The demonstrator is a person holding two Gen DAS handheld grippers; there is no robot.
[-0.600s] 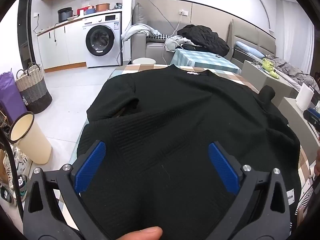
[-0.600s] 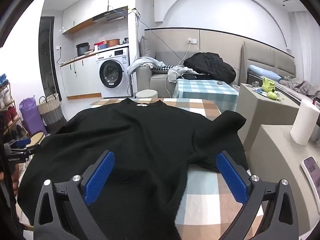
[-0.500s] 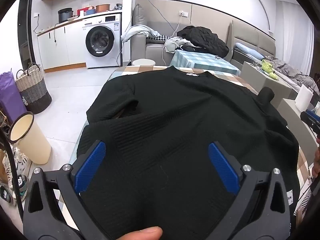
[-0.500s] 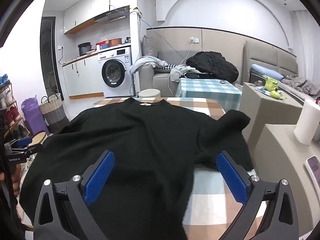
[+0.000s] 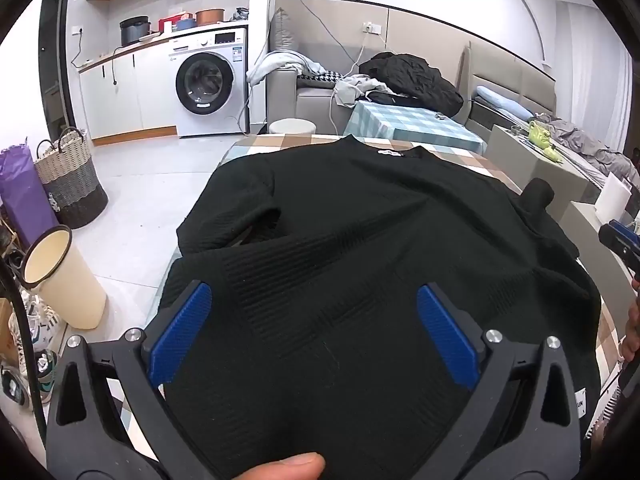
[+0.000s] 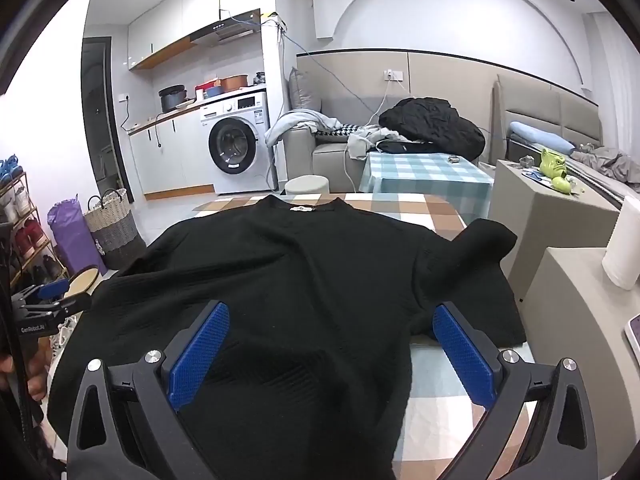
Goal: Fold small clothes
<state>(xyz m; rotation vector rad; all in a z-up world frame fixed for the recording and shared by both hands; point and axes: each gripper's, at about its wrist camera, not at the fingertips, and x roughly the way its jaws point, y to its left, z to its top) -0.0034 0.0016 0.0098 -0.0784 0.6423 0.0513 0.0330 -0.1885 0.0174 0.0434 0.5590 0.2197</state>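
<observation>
Black sweater (image 5: 360, 240) lies spread flat on the bench (image 6: 400, 208), neck label at the far end, hem twd the cameras. Bench top is covered w/ a brown, cream and pale-blue check cloth, showing bare at the far edge and at the near right corner. One sleeve (image 5: 232, 216) is folded in over the body on the left side; the other sleeve (image 6: 480, 244) sticks out to the right, cuff raised off the cloth.

Left gripper (image 5: 314, 338) hovers over the sweater's lower part, blue pads spread wide, nothing between them but the fabric below. A fingertip (image 5: 288, 466) shows at the bottom edge of the left wrist view. Right gripper (image 6: 330, 354) is likewise wide apart, over the hem's right half; whether either pad brushes the fabric is hard to say, fisheye distorts too much.

Room: white washing machine (image 6: 236, 152) under a counter w/ pots on top, cabinets above. Grey sofa (image 6: 332, 148) piled w/ clothes incl. a black jacket (image 6: 432, 124). Small table w/ blue check cloth (image 6: 424, 172) behind the bench, round white stool (image 6: 306, 186) beside it. Woven basket (image 5: 70, 178) and purple bag (image 5: 20, 192) on the tiled floor at left, cream bin (image 5: 60, 276) near the bench's corner. Paper roll (image 6: 624, 240) on a beige unit at right.
</observation>
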